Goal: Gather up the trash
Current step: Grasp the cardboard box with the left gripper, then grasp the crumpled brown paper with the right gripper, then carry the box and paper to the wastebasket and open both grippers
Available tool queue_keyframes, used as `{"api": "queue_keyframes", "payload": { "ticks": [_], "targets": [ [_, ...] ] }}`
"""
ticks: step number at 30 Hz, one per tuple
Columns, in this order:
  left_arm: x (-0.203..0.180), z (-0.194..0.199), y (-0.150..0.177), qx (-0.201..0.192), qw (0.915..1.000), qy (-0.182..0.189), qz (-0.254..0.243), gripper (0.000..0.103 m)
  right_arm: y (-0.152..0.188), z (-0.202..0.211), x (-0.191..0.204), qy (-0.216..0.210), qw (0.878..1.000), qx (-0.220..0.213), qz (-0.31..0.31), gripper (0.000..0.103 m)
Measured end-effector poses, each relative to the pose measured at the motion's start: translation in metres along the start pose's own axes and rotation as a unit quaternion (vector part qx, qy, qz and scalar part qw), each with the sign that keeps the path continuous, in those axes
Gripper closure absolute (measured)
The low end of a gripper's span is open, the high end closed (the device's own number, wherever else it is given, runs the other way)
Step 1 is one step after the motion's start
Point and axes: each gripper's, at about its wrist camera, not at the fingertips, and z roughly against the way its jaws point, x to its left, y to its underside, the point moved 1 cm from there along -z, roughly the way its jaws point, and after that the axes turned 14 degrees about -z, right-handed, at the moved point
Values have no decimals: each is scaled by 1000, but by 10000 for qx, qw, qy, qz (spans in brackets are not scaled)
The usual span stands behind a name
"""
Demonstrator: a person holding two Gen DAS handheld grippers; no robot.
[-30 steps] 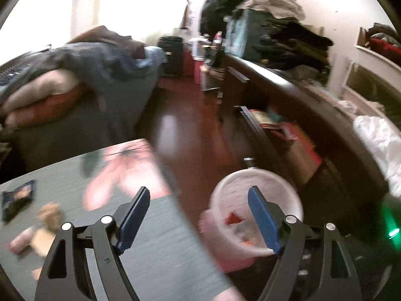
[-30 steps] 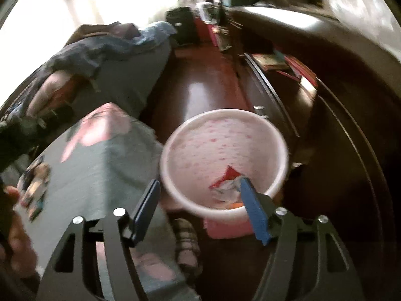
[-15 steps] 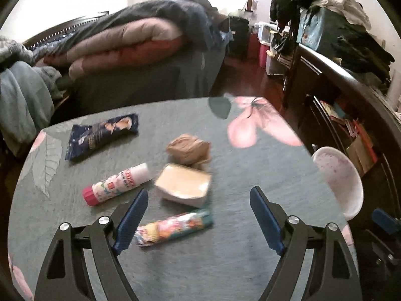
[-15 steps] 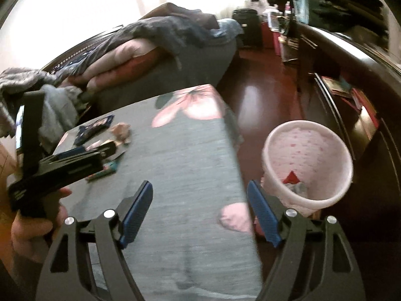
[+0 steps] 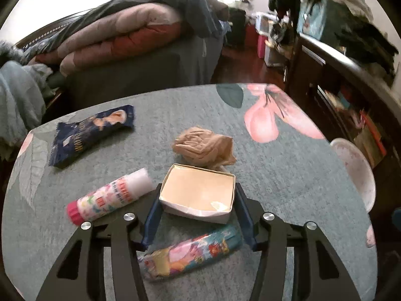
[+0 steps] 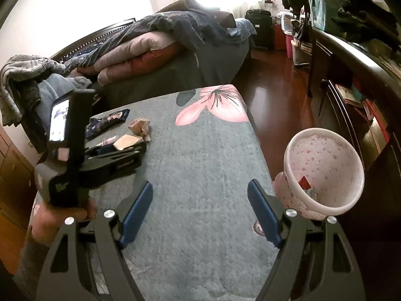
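Note:
My left gripper [image 5: 198, 188] is low over the table, its jaws closing on a small open paper box [image 5: 198, 193]; both blue pads touch the box's sides. Around it lie a crumpled brown paper ball [image 5: 203, 148], a dark blue snack wrapper [image 5: 90, 133], a white tube with a pink cap [image 5: 110, 198] and a colourful wrapper [image 5: 193, 250]. My right gripper [image 6: 200, 190] hovers open over bare tablecloth with nothing between its fingers. The right wrist view shows the left gripper [image 6: 135, 148] at the box [image 6: 125, 141]. A pink speckled bin [image 6: 290, 150] with some trash inside stands off the table's right edge.
The table wears a grey-green cloth [image 6: 200, 150] with a pink flower print. A bed piled with quilts [image 5: 125, 32] is behind it. A dark cabinet [image 6: 351, 57] runs along the right, with red wood floor between. A person's hand [image 6: 62, 215] holds the left gripper.
Both views swung from the bin to the table. My left gripper came down over the paper box and its jaws narrowed around it. The bin now sits to the right.

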Motion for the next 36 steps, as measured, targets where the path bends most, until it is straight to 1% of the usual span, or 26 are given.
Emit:
{"api": "queue_keyframes", "payload": {
  "ticks": [3,5,11,13,16,17,19,20,21,22,23,25,27,30,36],
  "targets": [
    [15,26,7,-256,9993,-97,272,49,-8,-7,12,-24,10000,-19,76,24],
    [29,47,15,-384,9979,-286,446,49,-15,-18,27,-55,9998,2,199,24],
    [68,76,35,-422,9933,-771,746,49,-38,-67,76,-286,9989,180,335,24],
    [79,79,38,-427,9920,-857,824,49,-43,-85,93,-250,9987,171,413,24],
    [89,80,44,-397,9911,-876,924,49,-48,-114,116,-140,9981,205,556,26],
    [93,80,47,-389,9907,-886,953,49,-49,-123,121,-113,9980,249,574,28],
    [98,80,51,-364,9902,-914,989,49,-49,-140,129,-22,9974,364,627,36],
    [101,79,53,-354,9899,-913,1021,49,-48,-149,133,18,9967,455,665,47],
    [103,79,53,-344,9899,-901,1043,48,-46,-157,135,79,9957,589,717,68],
    [104,79,54,-335,9898,-895,1060,48,-44,-163,138,135,9944,705,770,79],
    [105,78,55,-321,9895,-892,1088,49,-41,-167,139,188,9933,790,823,80],
    [106,79,55,-309,9894,-883,1106,49,-38,-161,139,152,9937,676,877,82],
    [103,81,54,-335,9898,-845,1093,49,-35,-149,134,47,9946,662,795,82],
    [94,86,51,-393,9908,-784,1033,49,-33,-126,123,-13,9961,528,706,82],
    [61,95,36,-526,9936,-589,805,49,-23,-76,82,-117,9985,329,429,81]
  ]
}}
